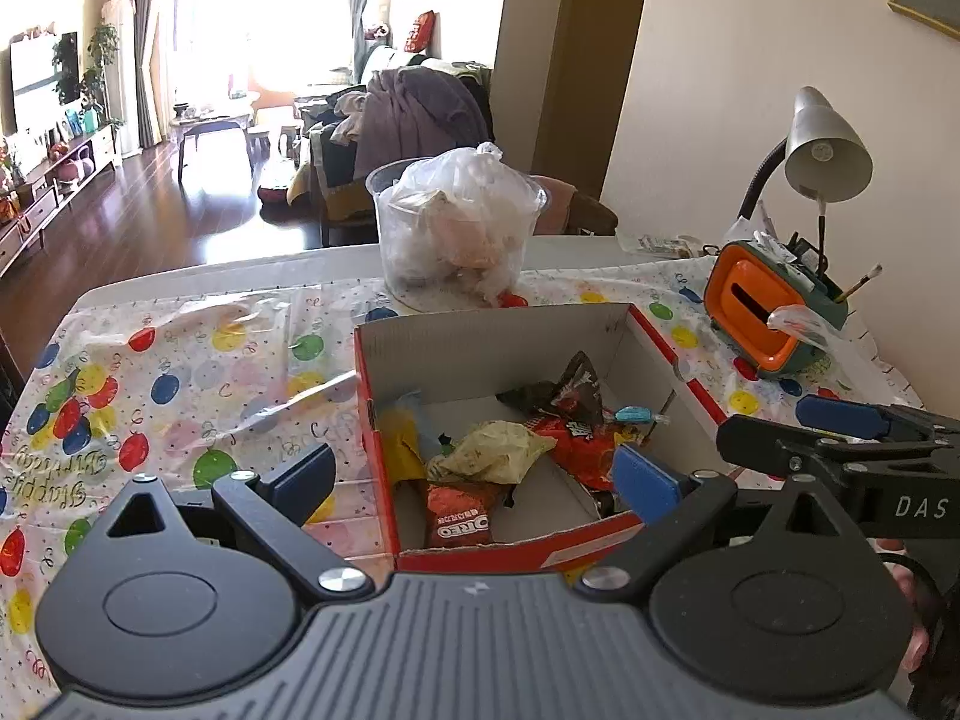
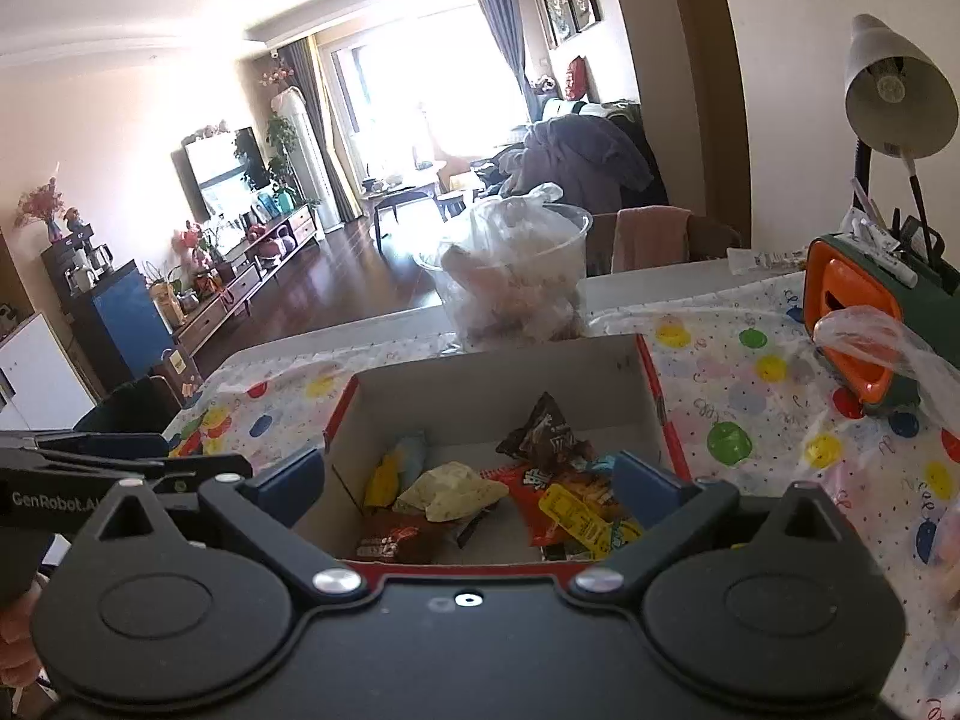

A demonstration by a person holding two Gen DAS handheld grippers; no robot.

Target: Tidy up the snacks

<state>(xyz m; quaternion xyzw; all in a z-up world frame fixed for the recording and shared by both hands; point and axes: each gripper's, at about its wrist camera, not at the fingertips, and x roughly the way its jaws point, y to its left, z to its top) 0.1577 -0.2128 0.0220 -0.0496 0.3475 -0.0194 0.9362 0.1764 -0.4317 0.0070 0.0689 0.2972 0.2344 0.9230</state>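
A red cardboard box point(image 1: 375, 408) point(image 2: 498, 366) with a white inside sits on the balloon-print tablecloth. It holds several snack packets: an Oreo pack point(image 1: 459, 516), a pale yellow wrapper point(image 1: 492, 450) point(image 2: 450, 489), a red packet point(image 1: 579, 441) point(image 2: 540, 486) and a dark brown packet point(image 1: 570, 390) point(image 2: 543, 432). My left gripper point(image 1: 480, 480) is open and empty, just above the box's near edge. My right gripper point(image 2: 468, 483) is open and empty, also over the box's near side. The right gripper shows in the left wrist view point(image 1: 840, 426).
A clear plastic tub point(image 1: 456, 228) point(image 2: 516, 282) with a bagged item stands behind the box. An orange and green organiser point(image 1: 774, 312) point(image 2: 864, 324) and a desk lamp point(image 1: 825, 150) point(image 2: 894, 102) stand at the right. The tablecloth point(image 1: 180, 384) spreads to the left.
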